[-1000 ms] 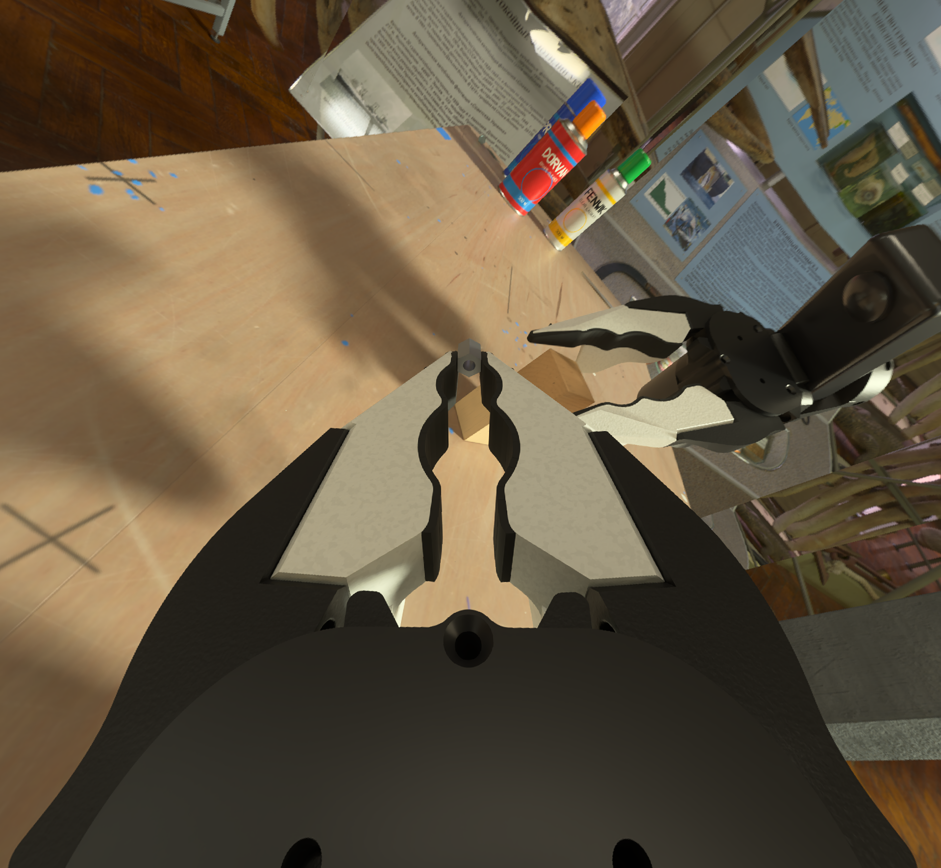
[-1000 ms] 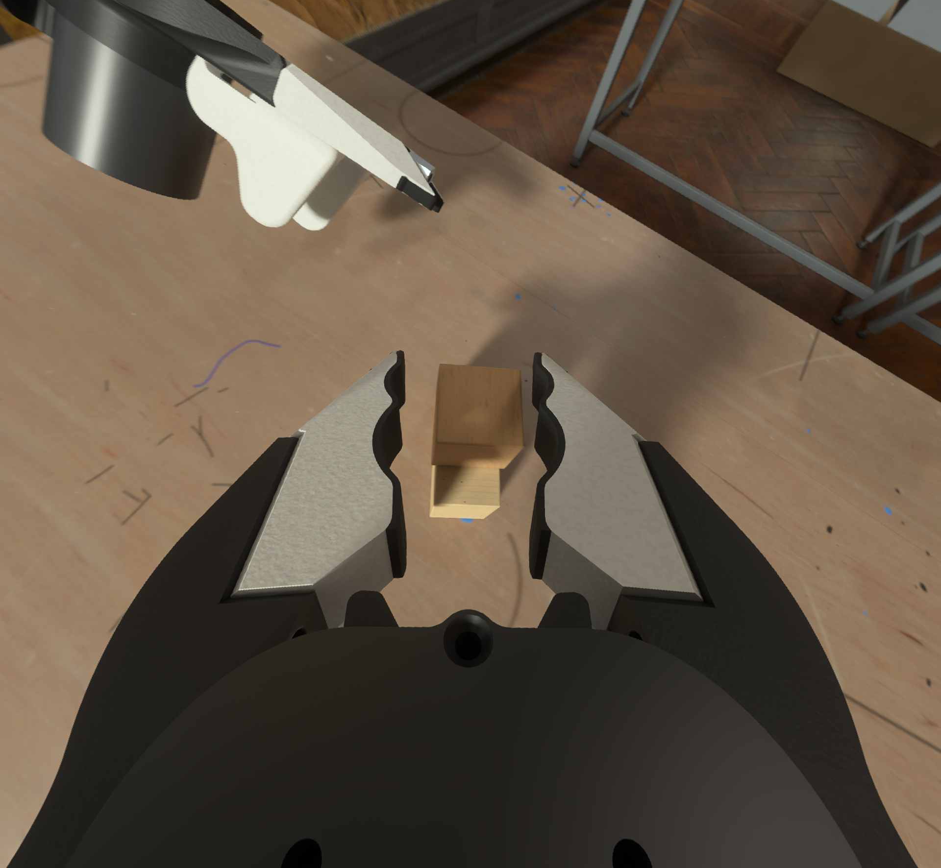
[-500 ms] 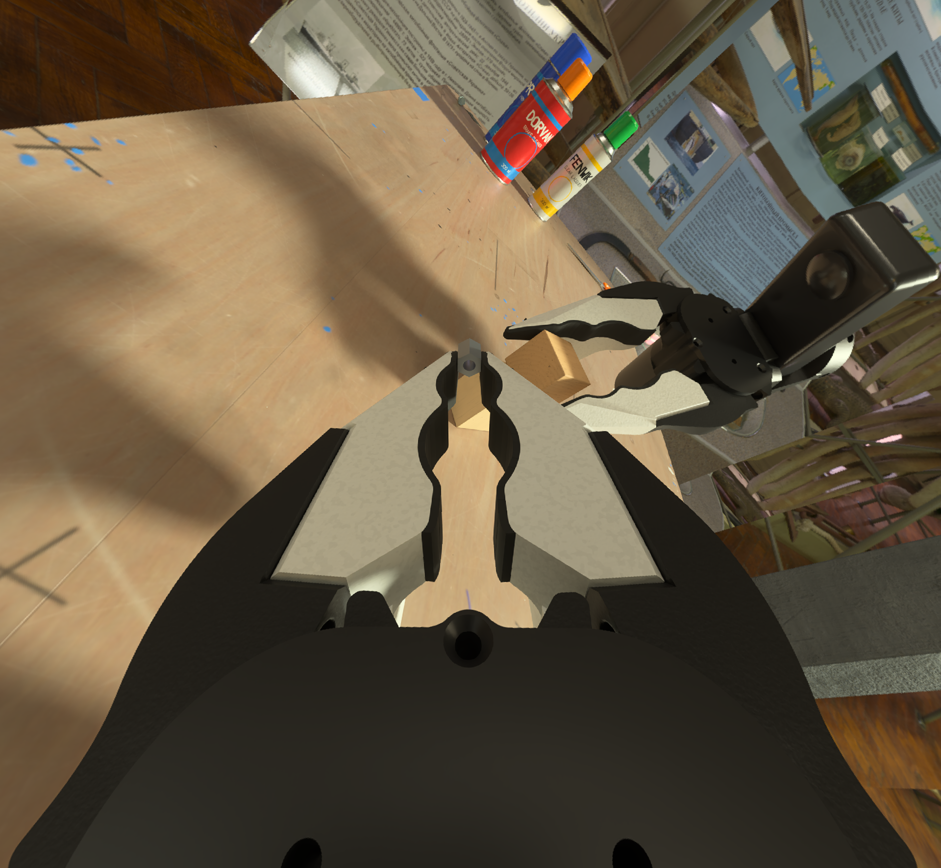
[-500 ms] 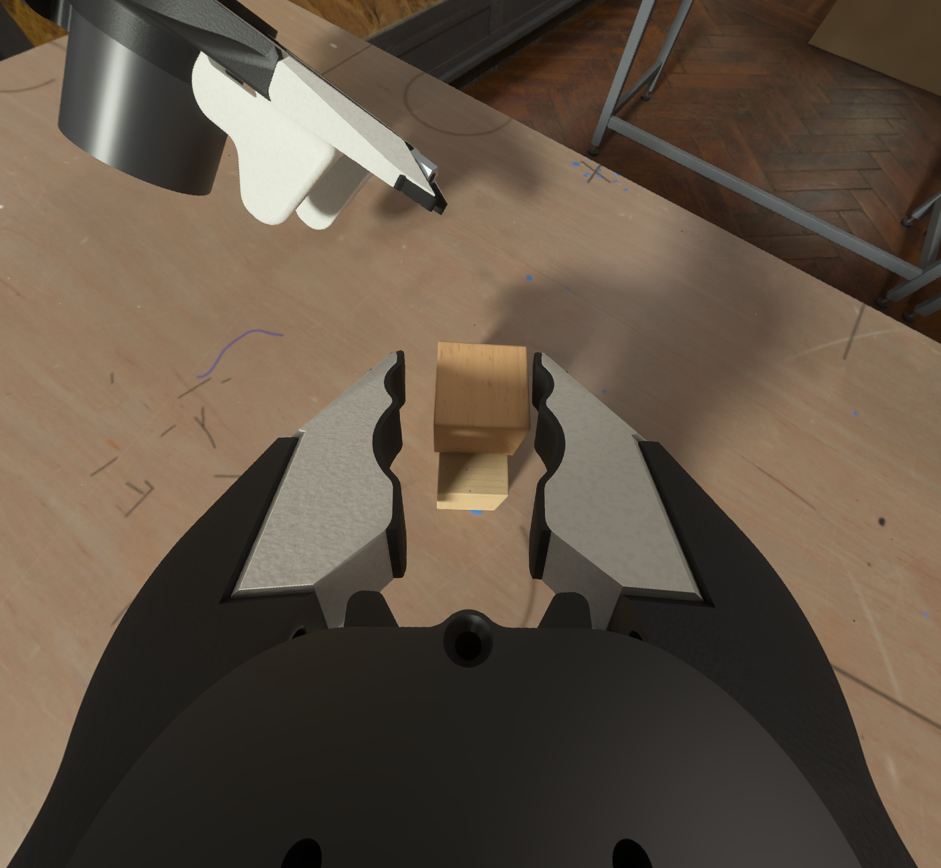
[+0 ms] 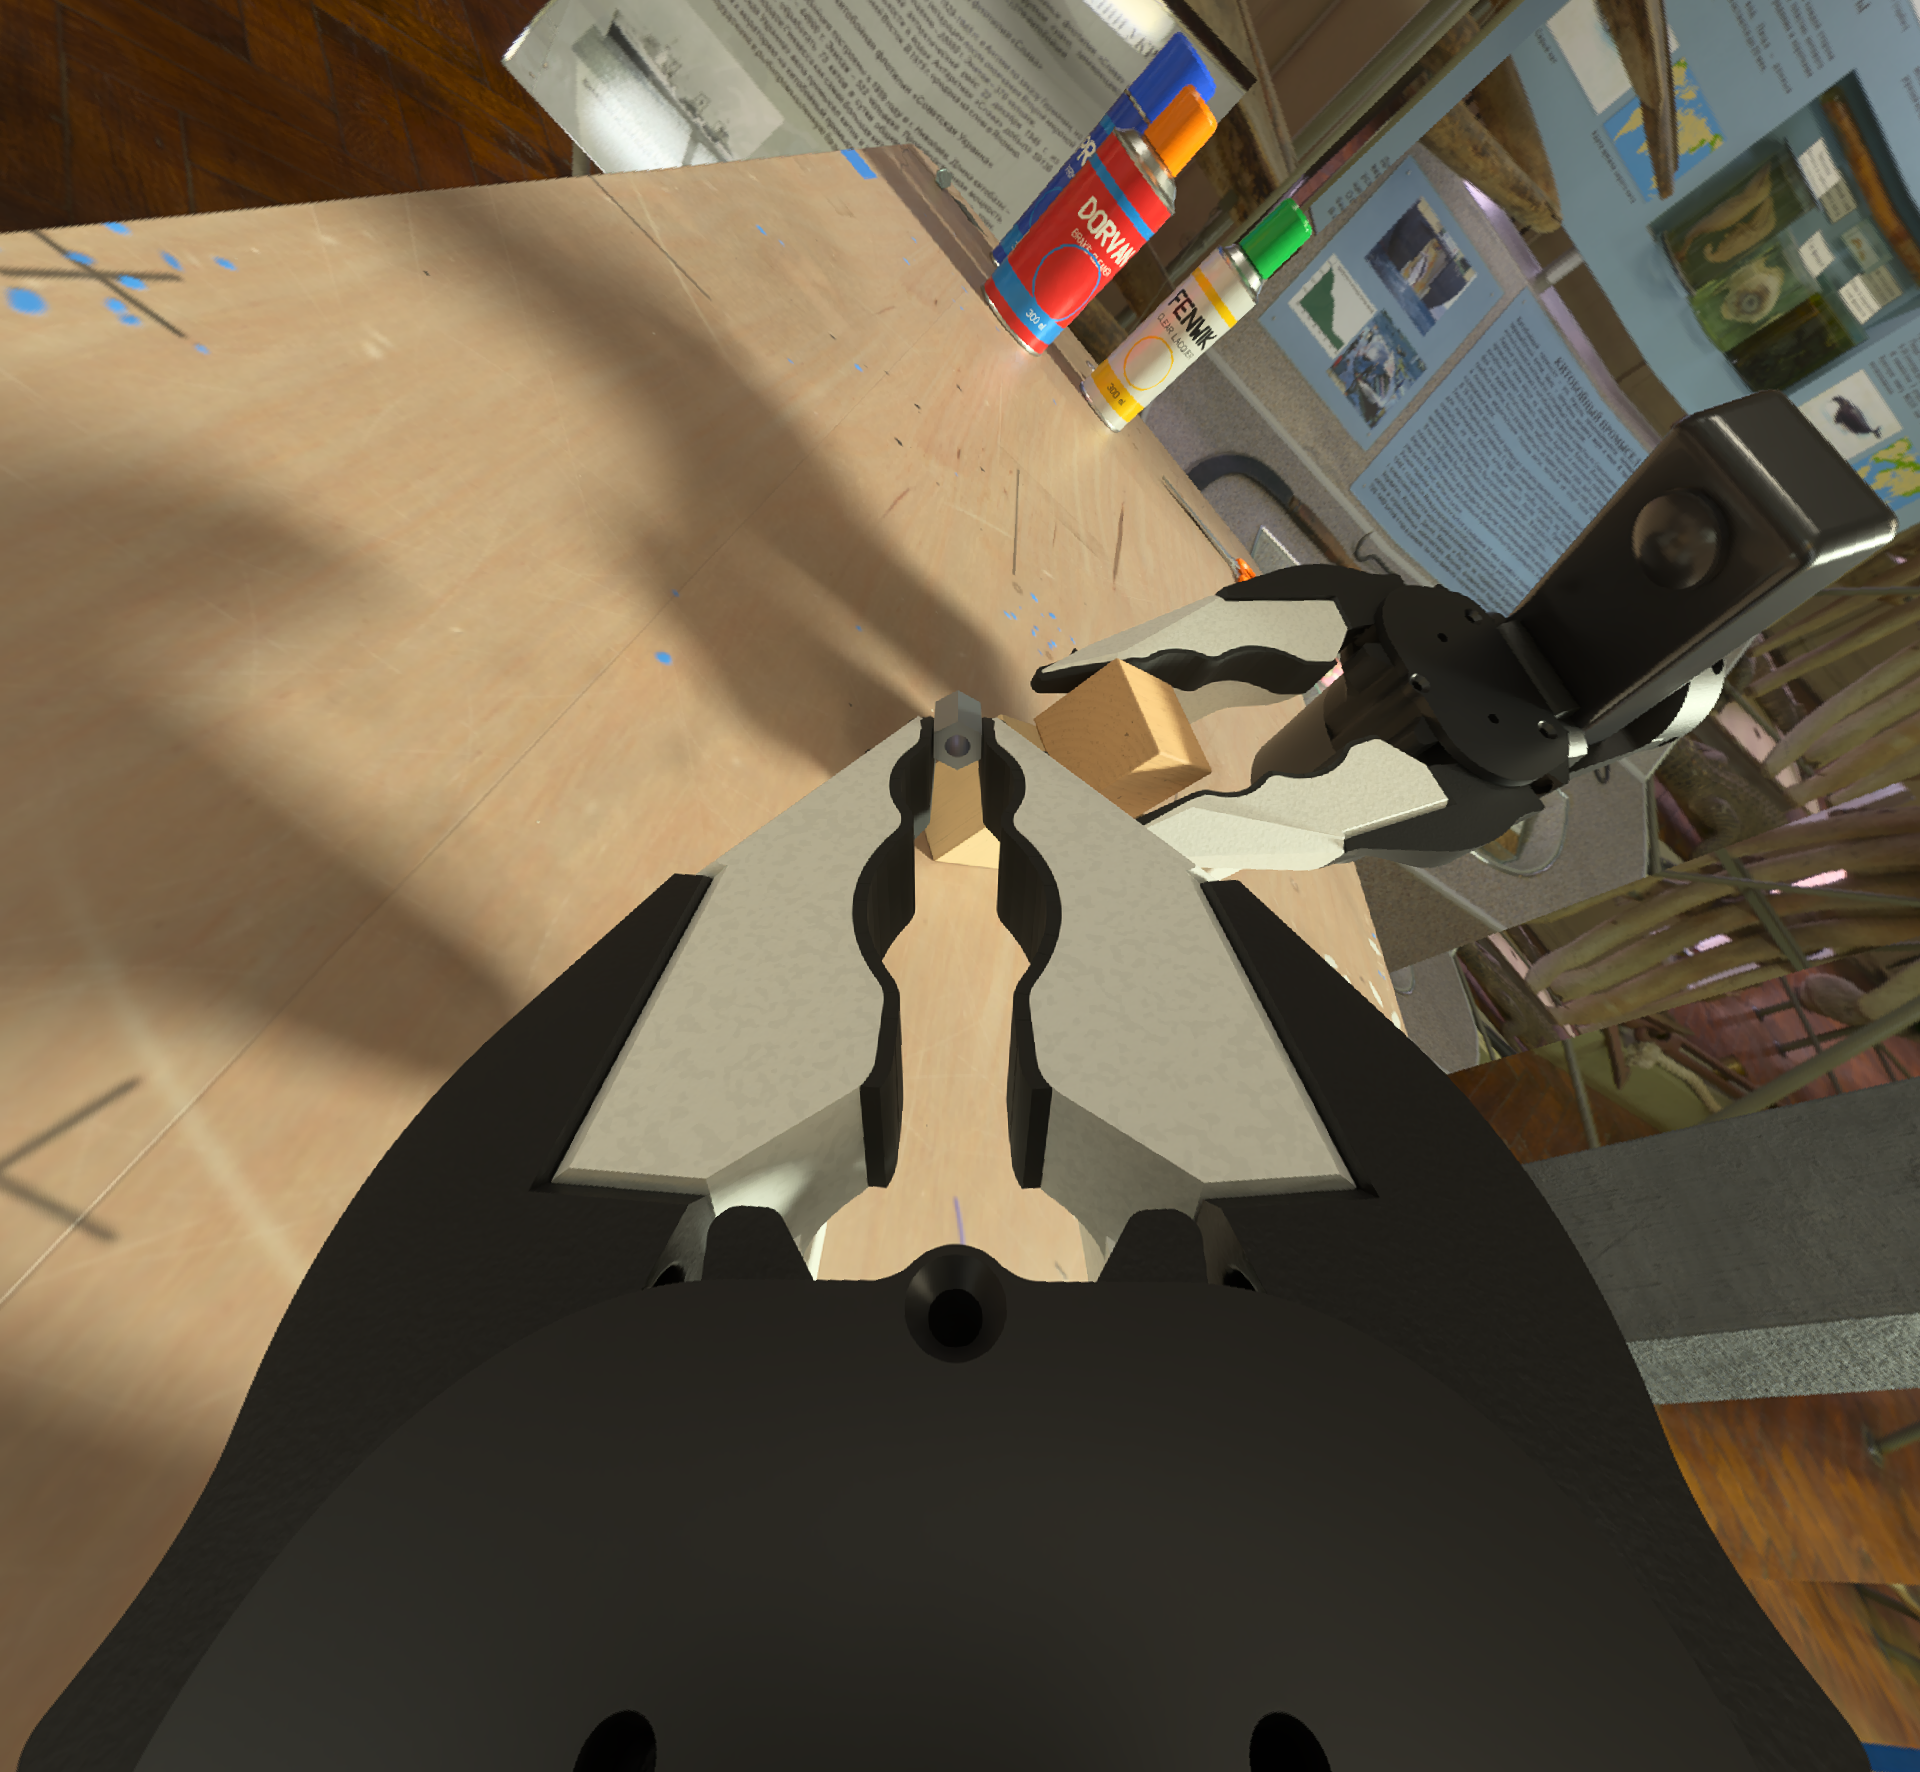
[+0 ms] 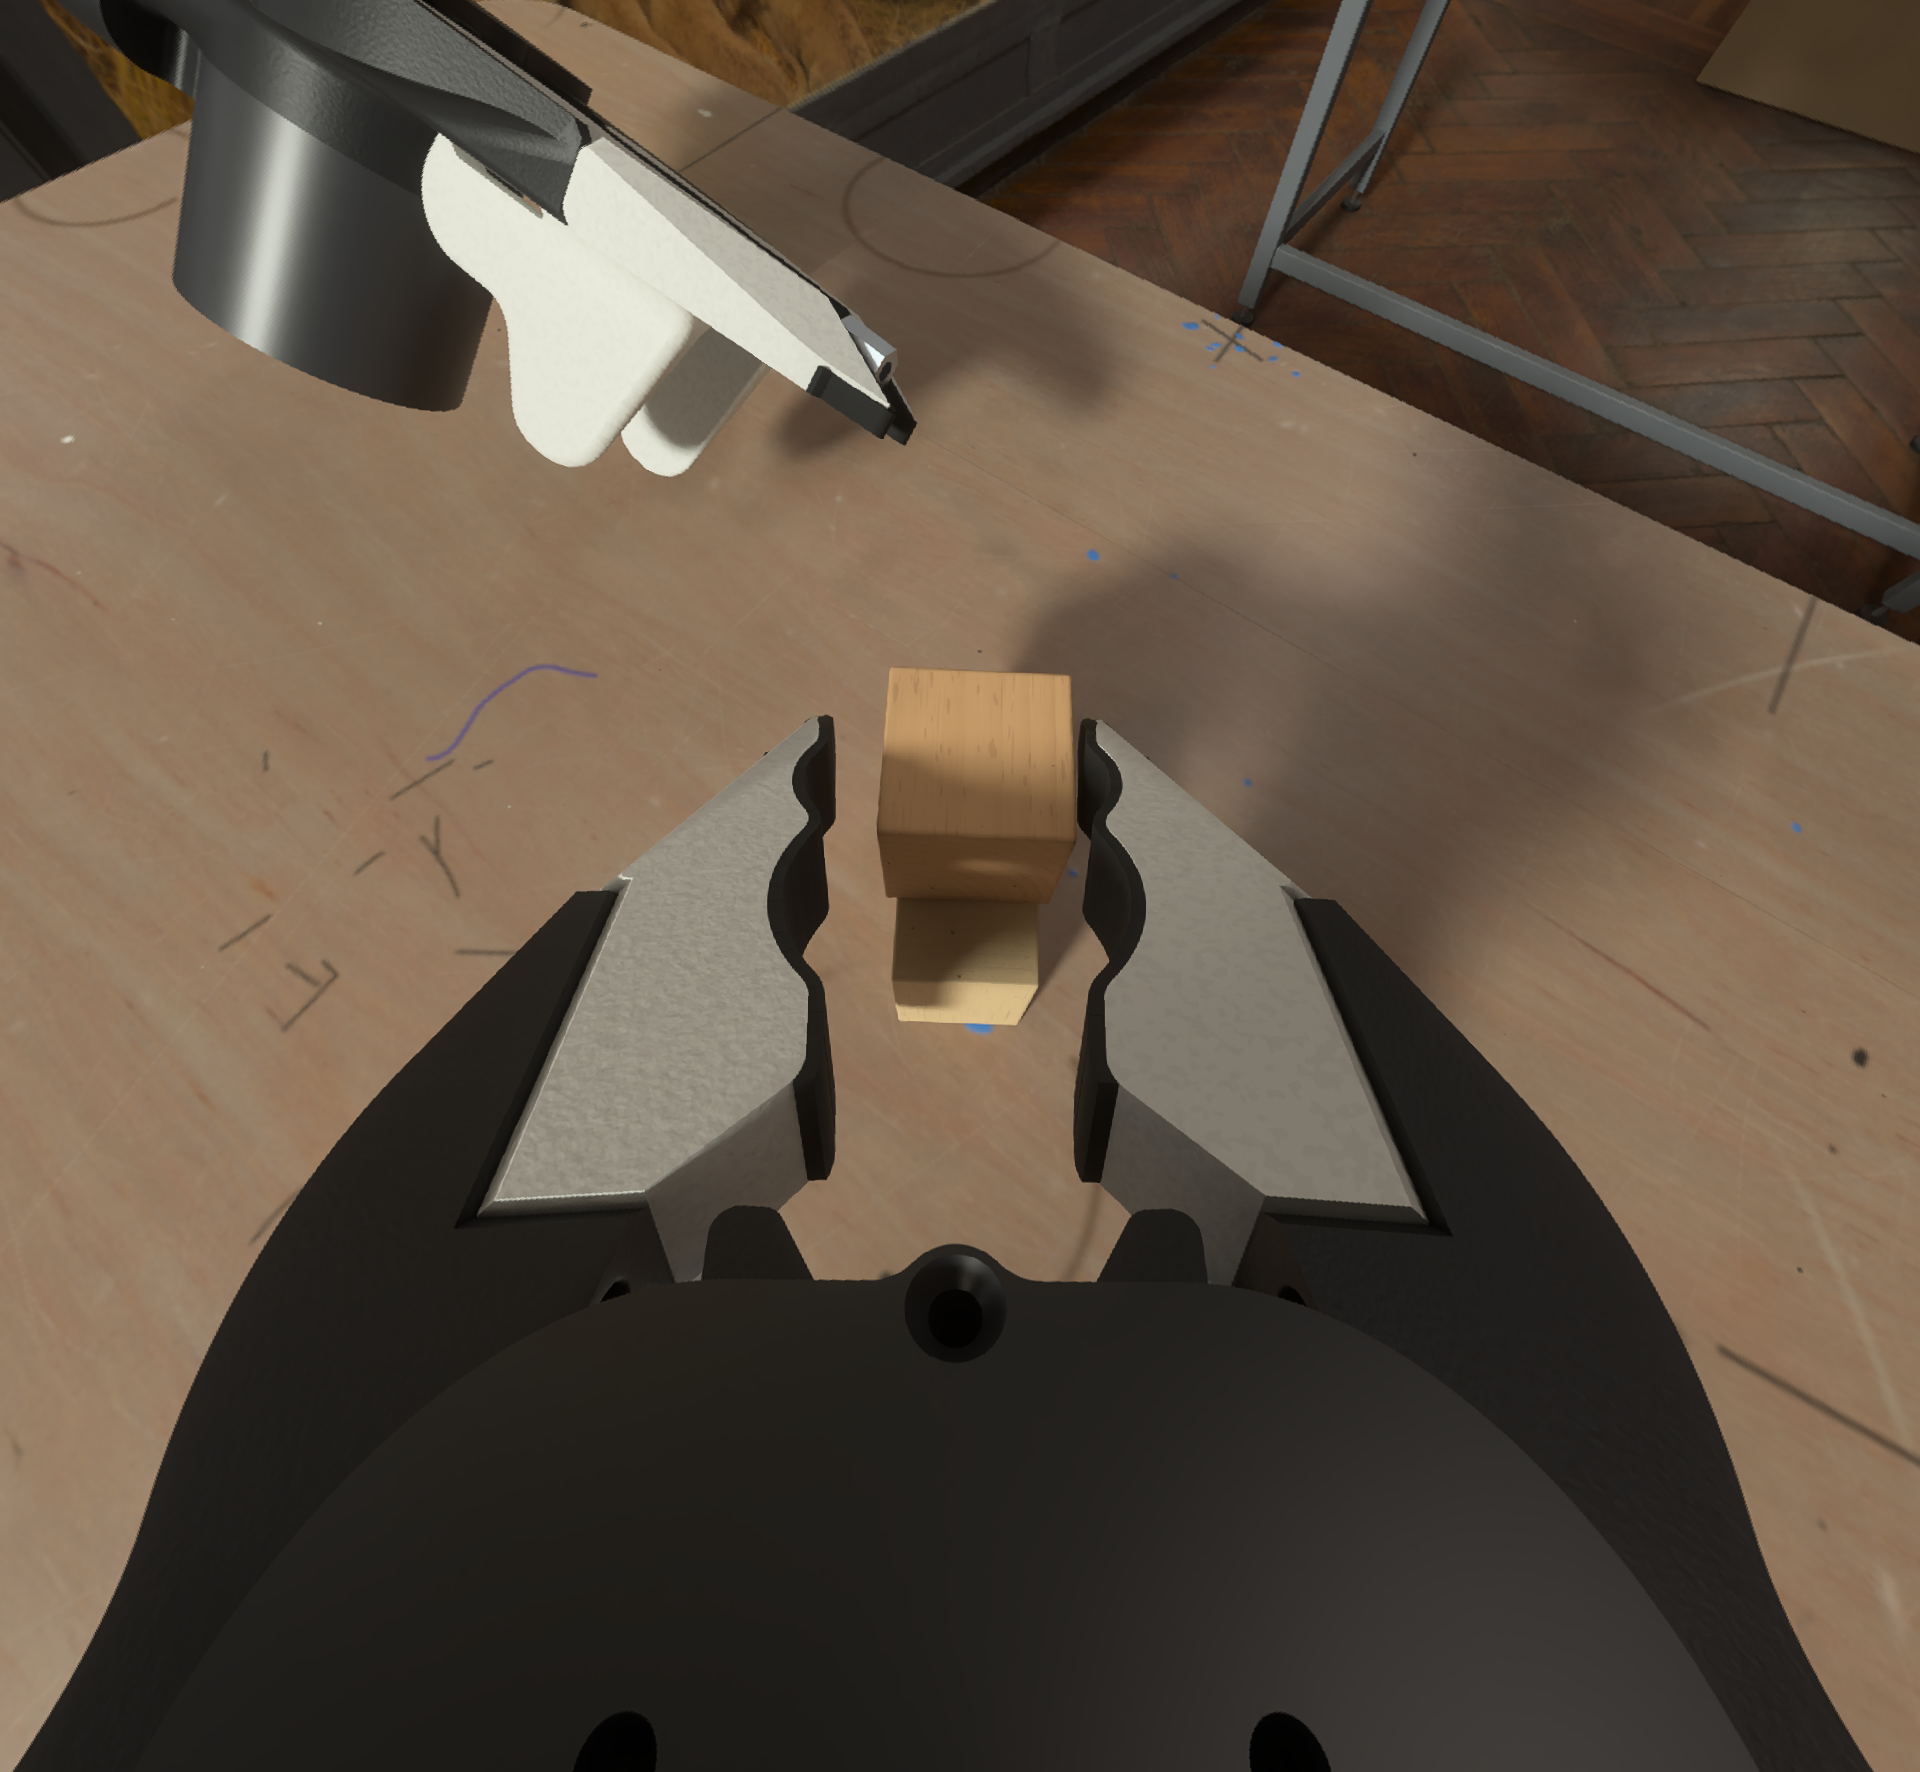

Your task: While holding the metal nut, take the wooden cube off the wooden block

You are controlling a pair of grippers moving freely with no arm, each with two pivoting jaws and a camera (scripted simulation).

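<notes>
My left gripper [image 5: 956,735] is shut on a small grey metal nut [image 5: 956,737] at its fingertips and holds it above the table. It also shows in the right wrist view [image 6: 883,392] at the upper left, with the nut [image 6: 881,361] at its tip. My right gripper [image 6: 956,735] is shut on the wooden cube [image 6: 975,787] and holds it in the air above the paler wooden block [image 6: 961,974]. The block stands on the table. In the left wrist view the right gripper [image 5: 1117,766] holds the tilted cube [image 5: 1122,735], and the block [image 5: 956,818] shows between my left fingers.
The plywood table [image 5: 416,579] ends close behind the right gripper. Three spray cans stand at its far edge, one red [image 5: 1091,236], one white [image 5: 1195,320], one blue behind. A grey metal frame [image 6: 1351,112] stands on the floor beyond the table.
My right gripper has risen with the wooden cube, which has come off the block and now hangs above it. The block stays on the table. The left gripper keeps the nut.
</notes>
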